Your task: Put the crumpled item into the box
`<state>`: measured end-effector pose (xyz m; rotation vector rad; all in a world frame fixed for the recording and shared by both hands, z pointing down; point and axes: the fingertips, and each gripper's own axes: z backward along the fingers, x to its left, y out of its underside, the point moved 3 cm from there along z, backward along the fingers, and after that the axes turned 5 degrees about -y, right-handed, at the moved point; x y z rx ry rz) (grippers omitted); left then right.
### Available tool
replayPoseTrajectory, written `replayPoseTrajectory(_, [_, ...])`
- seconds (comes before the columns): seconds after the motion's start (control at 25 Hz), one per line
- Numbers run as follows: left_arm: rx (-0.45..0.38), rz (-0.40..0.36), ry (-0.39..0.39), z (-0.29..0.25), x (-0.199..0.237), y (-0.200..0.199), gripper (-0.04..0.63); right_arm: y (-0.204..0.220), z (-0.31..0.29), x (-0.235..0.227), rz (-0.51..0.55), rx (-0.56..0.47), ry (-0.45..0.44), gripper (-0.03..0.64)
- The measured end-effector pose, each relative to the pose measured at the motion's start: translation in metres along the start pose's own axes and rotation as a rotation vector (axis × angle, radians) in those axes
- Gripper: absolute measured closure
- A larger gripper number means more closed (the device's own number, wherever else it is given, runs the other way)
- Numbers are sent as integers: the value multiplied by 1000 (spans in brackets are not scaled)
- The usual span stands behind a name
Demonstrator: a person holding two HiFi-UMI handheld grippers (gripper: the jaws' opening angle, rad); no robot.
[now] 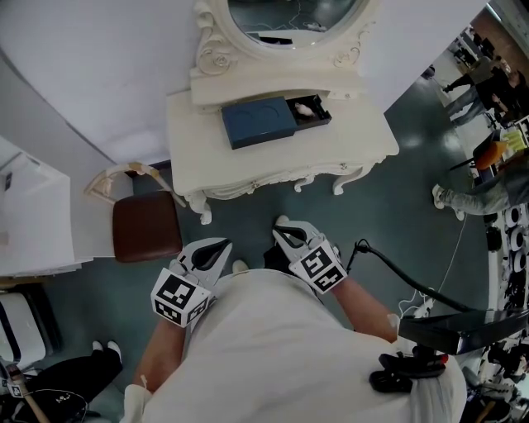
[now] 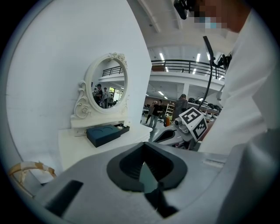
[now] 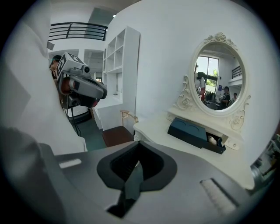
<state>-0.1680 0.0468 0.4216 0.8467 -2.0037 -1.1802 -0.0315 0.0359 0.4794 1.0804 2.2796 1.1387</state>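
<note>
A dark blue box (image 1: pixel 258 121) lies on the white dressing table (image 1: pixel 347 149), its tray slid out to the right. A pale crumpled item (image 1: pixel 304 108) rests in that open tray; the right gripper view shows the crumpled item (image 3: pixel 212 140) at the right end of the box (image 3: pixel 188 131). Both grippers hang low against the person's body, well short of the table. My left gripper (image 1: pixel 216 245) is shut and empty. So is my right gripper (image 1: pixel 283 232), its jaws pressed together with nothing between them.
An oval mirror (image 1: pixel 289 16) in a carved frame stands behind the box. A brown-seated chair (image 1: pixel 146 225) sits left of the table, beside a white cabinet (image 1: pixel 33 215). A black stand with a cable (image 1: pixel 438 318) is at my right, and people (image 1: pixel 475 194) are farther right.
</note>
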Motion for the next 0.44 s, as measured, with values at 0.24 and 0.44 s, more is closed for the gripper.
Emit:
replayPoseTrajectory(0.24, [5,-7,5,-8,1,-6,592,1,1,-7,-5,-2,4,617])
replayPoseTrajectory(0.44, [8,-9,11,-18,2,-9,592,4,1,-18,-6,0,9,617])
